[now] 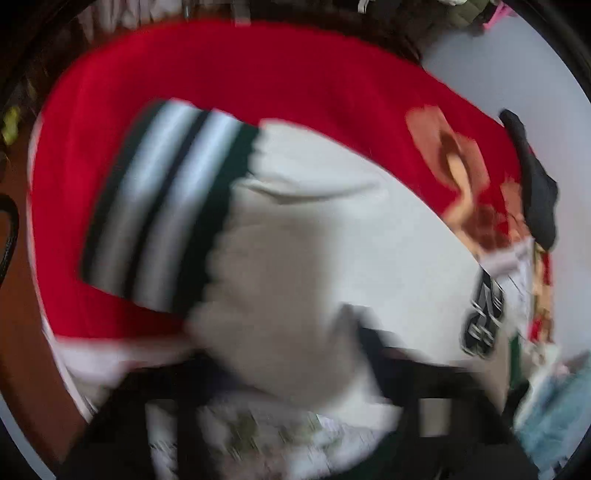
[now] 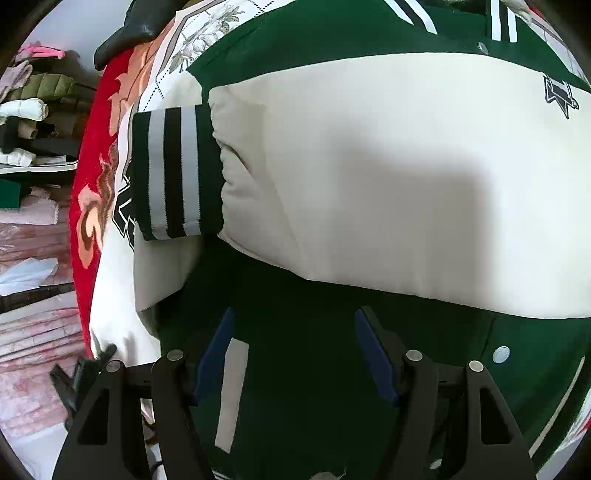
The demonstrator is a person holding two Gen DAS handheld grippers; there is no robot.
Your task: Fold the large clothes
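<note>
In the left wrist view everything is smeared and blurry. A cream sleeve [image 1: 295, 236] of a jacket fills the middle, and it looks soft and puffy. Its cuff [image 1: 162, 206] has dark green and white stripes. The sleeve lies on a bright red blanket [image 1: 258, 74] that looks fuzzy and has tan and brown shapes printed near its right side. A dark cloth [image 1: 535, 184] sits at the blanket's right edge, and past it is a pale grey floor [image 1: 517, 55]. The left gripper [image 1: 295, 424] is only a black blur at the bottom, with cream cloth lying over it, so I cannot tell if its tongs are spread or pinching. In the right wrist view the picture is sharp. The green and cream jacket [image 2: 369, 48] lies flat just under the camera, on the blanket and a white sheet with flowers [image 2: 207, 33]. A cream sleeve is folded across the green body, and its striped cuff points to the left. Round metal snaps [image 2: 501, 355] shine on the green cloth. The right gripper [image 2: 295, 354] points down at the jacket, and its tongs with blue pads [image 2: 373, 354] are spread apart with nothing between them. To the far left, shelves [image 2: 37, 166] hold stacks of folded clothes, some puffy and white, some pink.
</note>
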